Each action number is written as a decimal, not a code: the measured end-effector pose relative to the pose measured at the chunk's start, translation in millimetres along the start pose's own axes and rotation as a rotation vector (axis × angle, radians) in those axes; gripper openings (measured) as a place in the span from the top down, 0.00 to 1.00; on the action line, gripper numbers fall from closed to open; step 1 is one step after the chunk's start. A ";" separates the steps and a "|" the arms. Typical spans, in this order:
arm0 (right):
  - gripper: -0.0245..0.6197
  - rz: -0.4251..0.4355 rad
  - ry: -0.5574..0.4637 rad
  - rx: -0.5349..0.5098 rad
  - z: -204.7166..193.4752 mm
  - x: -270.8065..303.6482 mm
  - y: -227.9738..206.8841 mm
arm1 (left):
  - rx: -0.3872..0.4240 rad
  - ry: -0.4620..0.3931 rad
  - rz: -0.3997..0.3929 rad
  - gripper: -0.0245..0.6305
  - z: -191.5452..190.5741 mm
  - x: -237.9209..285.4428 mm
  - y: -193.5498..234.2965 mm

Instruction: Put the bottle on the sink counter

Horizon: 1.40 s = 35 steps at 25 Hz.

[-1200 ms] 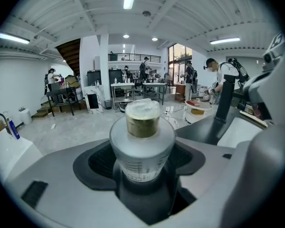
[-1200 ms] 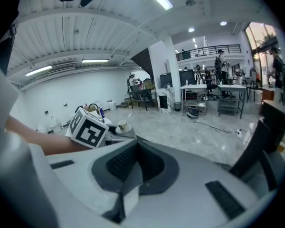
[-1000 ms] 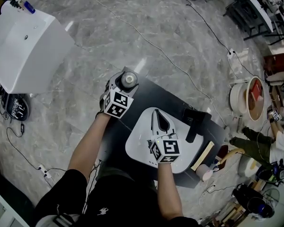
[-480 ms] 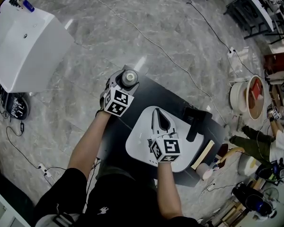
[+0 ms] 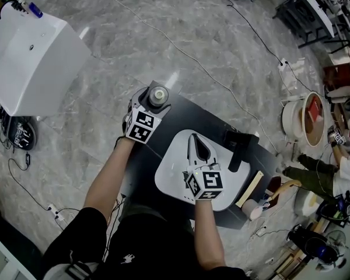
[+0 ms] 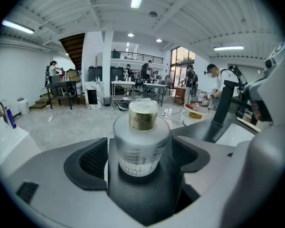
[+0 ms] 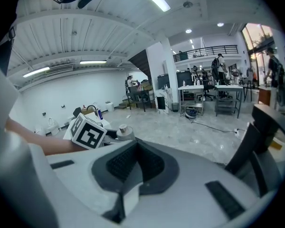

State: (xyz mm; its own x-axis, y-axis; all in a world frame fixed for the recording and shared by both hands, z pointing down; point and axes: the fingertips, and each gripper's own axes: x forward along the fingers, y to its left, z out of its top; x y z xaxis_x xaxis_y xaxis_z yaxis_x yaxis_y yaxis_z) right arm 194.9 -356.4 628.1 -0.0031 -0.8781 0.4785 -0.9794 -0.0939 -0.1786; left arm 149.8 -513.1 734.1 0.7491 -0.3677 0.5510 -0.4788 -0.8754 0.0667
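A frosted round bottle (image 5: 158, 95) with a gold neck and pale cap stands upright at the far left corner of the black table (image 5: 192, 116). My left gripper (image 5: 154, 102) reaches around it. In the left gripper view the bottle (image 6: 141, 137) sits between the two dark pads (image 6: 92, 160), and the jaws are opening with a thin gap on each side. My right gripper (image 5: 196, 151) lies shut on a white board (image 5: 169, 182), with nothing in it. The white sink counter (image 5: 32, 57) stands apart on the floor at the upper left.
A faucet and a blue-capped bottle (image 5: 35, 9) sit at the sink's far edge. A black L-shaped object (image 5: 240, 147) lies on the table's right side. Cables run across the marble floor (image 5: 192, 39). Buckets and clutter (image 5: 306, 118) crowd the right.
The left gripper's marker cube has shifted slightly toward me and left beside the bottle. The bottle and the right gripper have stayed in place.
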 end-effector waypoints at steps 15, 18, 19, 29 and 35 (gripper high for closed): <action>0.96 0.058 -0.106 -0.013 31.5 -47.9 19.6 | -0.054 -0.041 0.111 0.55 -5.8 -94.8 -16.5; 0.96 0.085 -0.137 -0.017 40.7 -61.7 25.8 | -0.058 -0.067 0.183 0.71 1.0 -125.1 -18.1; 0.96 0.093 -0.149 -0.019 43.8 -65.8 27.1 | -0.058 -0.074 0.203 0.76 3.0 -133.6 -19.4; 0.96 0.181 -0.233 -0.065 73.5 -125.1 44.4 | -0.093 -0.202 0.279 0.96 40.9 -226.8 -70.2; 0.96 0.208 -0.266 -0.072 83.2 -171.0 43.5 | -0.079 -0.260 0.288 0.96 60.7 -268.7 -116.1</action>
State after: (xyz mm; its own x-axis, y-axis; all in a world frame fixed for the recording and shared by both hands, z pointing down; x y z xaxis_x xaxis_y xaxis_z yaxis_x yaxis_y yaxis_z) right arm 169.6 -249.4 466.9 -0.1610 -0.9675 0.1951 -0.9751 0.1254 -0.1829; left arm 31.9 -331.7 527.8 0.6648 -0.6711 0.3280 -0.7128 -0.7013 0.0097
